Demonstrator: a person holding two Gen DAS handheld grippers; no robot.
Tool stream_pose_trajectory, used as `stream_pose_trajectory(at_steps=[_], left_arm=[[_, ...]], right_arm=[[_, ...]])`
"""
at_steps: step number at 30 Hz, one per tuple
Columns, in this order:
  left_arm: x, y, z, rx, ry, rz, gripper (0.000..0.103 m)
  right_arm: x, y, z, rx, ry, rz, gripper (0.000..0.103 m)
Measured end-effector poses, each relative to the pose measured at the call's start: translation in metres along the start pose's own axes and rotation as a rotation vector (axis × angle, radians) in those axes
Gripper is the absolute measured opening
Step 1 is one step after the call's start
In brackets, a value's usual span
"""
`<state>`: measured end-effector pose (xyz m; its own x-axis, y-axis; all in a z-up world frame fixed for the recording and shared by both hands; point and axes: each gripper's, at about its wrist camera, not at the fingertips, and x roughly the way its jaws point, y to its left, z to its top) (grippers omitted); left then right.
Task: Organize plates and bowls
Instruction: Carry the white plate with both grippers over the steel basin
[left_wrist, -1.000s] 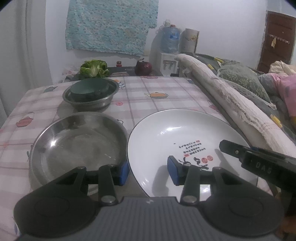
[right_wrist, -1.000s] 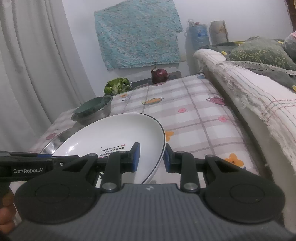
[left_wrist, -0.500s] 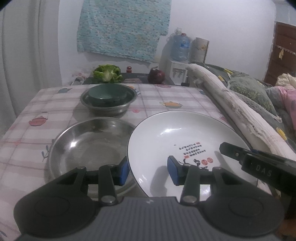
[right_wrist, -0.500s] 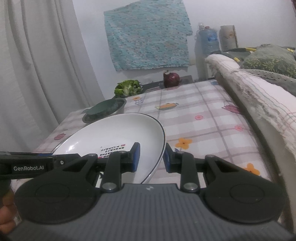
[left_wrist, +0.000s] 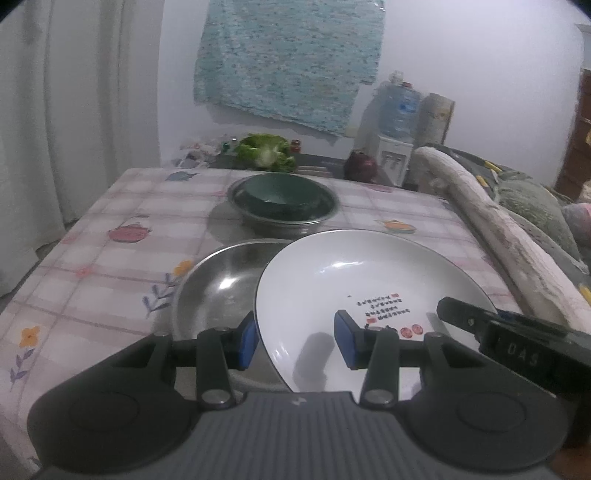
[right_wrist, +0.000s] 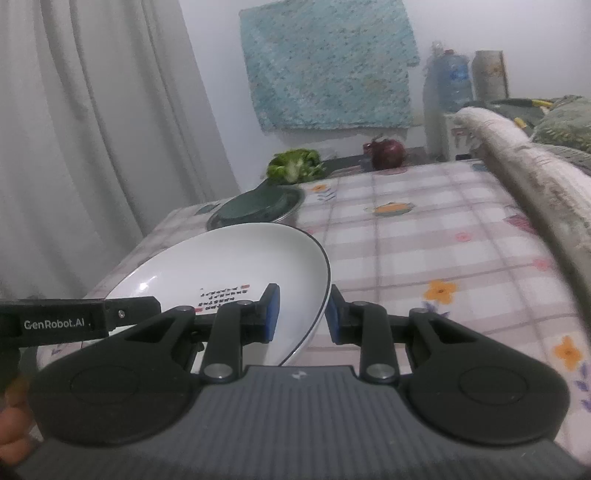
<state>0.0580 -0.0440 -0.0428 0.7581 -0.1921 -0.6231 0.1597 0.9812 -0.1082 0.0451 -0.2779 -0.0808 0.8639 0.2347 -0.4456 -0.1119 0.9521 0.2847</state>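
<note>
A white plate (left_wrist: 369, 273) with small red and black print hangs tilted above the table, gripped from both sides. My left gripper (left_wrist: 295, 345) is shut on its near left rim, one pad under it and one inside. In the right wrist view the plate (right_wrist: 229, 266) has my right gripper (right_wrist: 301, 314) shut on its right rim. The plate's left edge overlaps a large empty steel bowl (left_wrist: 218, 288) on the table. Further back a smaller steel bowl (left_wrist: 332, 208) holds a dark green bowl (left_wrist: 284, 195), and that green bowl (right_wrist: 255, 206) shows in the right wrist view too.
A checked tablecloth (left_wrist: 110, 266) covers the table. A lettuce (left_wrist: 266, 151) and a red onion (left_wrist: 360, 166) sit beyond its far edge, near a water dispenser (left_wrist: 395, 118). Rolled bedding (left_wrist: 498, 236) runs along the right side, and a curtain (right_wrist: 92, 129) hangs on the left.
Both grippers have carried the plate to the left. It was beside the large steel bowl and now covers that bowl's right part. The grips have not changed.
</note>
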Motion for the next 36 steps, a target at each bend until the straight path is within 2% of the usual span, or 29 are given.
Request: stream_pose_trajectory(at_steps=[11,18,27,36], left_arm=[[0.015,0.038,-0.003,-0.039,0.066,0.038,0.044],[0.030,0.049,-0.005,-0.043,0.112,0.050,0.044],[0.033,0.056,0.001,-0.031,0.105,0.057,0.044],[0.029,0.061,0.010,0.017,0.064,0.109,0.048]], right_arm=[[0.034,0.034,-0.004,-0.005,0.075,0.024,0.026],[0.055,0.039,-0.005,0.003,0.124,0.009,0.026],[0.072,0.042,0.000,-0.014,0.141,-0.002,0.027],[0.070,0.038,0.006,-0.008,0.099,0.002,0.027]])
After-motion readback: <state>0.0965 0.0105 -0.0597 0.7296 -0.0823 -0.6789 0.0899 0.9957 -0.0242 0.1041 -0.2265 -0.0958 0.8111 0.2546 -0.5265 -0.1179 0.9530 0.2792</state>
